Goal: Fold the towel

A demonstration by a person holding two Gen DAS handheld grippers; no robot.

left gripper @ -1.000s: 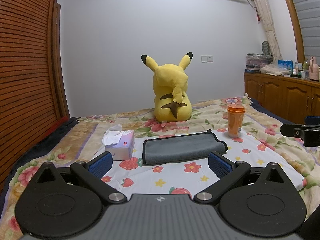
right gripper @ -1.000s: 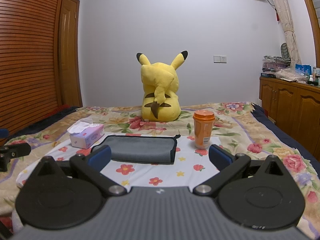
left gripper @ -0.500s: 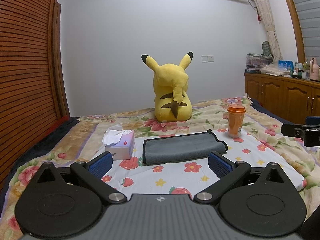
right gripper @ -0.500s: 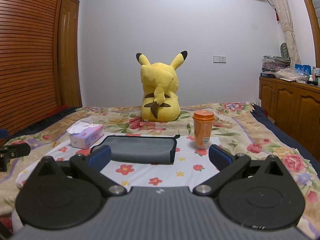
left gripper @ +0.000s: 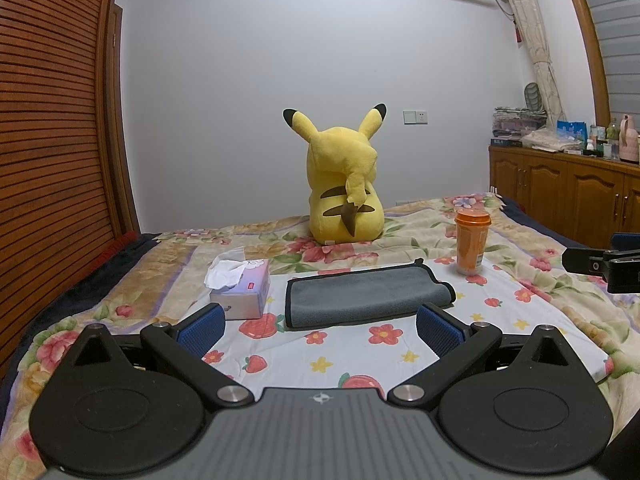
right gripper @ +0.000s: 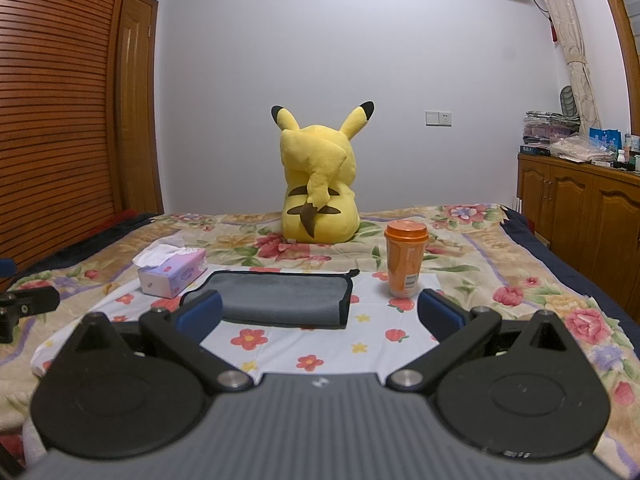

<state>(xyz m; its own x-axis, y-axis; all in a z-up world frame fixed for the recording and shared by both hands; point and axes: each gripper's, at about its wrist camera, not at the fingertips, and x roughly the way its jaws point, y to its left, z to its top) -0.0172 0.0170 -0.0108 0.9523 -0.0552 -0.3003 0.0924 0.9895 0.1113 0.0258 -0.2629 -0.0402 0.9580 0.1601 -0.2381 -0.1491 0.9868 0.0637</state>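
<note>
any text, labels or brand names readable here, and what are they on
"COTTON": on the side of the pale purple tissue box, right wrist view; smaller print under it is blurred.
Barcode label on the orange plastic cup: digits too small to read.
Red label on the tissue box end, left wrist view: unreadable.
Grey folded towel: no text.
</note>
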